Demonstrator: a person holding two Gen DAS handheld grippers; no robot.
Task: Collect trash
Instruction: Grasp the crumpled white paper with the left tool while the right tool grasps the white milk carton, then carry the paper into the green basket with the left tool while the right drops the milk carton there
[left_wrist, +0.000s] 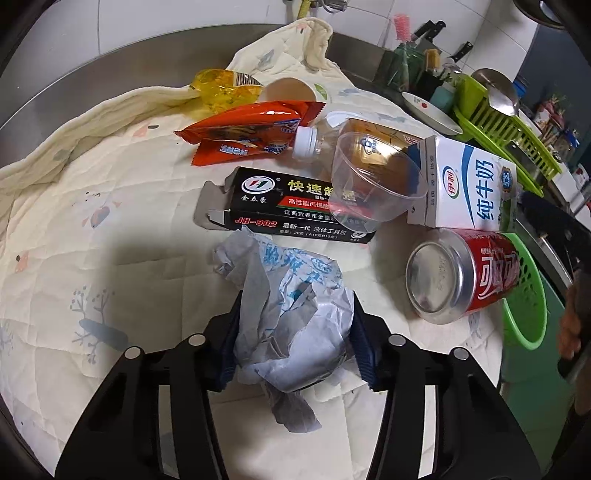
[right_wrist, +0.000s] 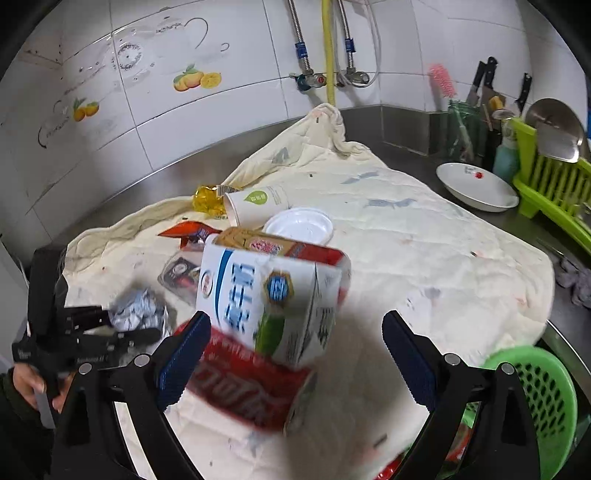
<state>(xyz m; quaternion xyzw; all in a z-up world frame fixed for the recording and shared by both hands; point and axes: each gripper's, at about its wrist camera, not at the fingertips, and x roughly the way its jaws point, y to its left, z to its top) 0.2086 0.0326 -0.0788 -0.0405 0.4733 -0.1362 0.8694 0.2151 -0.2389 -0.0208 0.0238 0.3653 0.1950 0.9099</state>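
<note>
My left gripper (left_wrist: 293, 332) is shut on a crumpled white and blue paper wrapper (left_wrist: 288, 314) on the quilted cloth (left_wrist: 92, 240). My right gripper (right_wrist: 291, 354) is open; a red cola can (right_wrist: 251, 387) lies between its fingers, with a white and blue milk carton (right_wrist: 273, 295) just beyond. In the left wrist view the can (left_wrist: 461, 273) and carton (left_wrist: 469, 188) lie to the right. A black glue box (left_wrist: 288, 206), a clear plastic cup (left_wrist: 373, 184), a plastic bottle (left_wrist: 317, 144), orange snack wrappers (left_wrist: 251, 129), a yellow wrapper (left_wrist: 225, 88) and a paper cup (left_wrist: 288, 92) lie beyond.
A green basket (right_wrist: 546, 398) sits at the cloth's right edge, also in the left wrist view (left_wrist: 524, 295). A white bowl (right_wrist: 476, 188), a green dish rack (right_wrist: 554, 184) and knives (right_wrist: 484, 81) stand at the back right. A tiled wall (right_wrist: 184, 110) with pipes runs behind.
</note>
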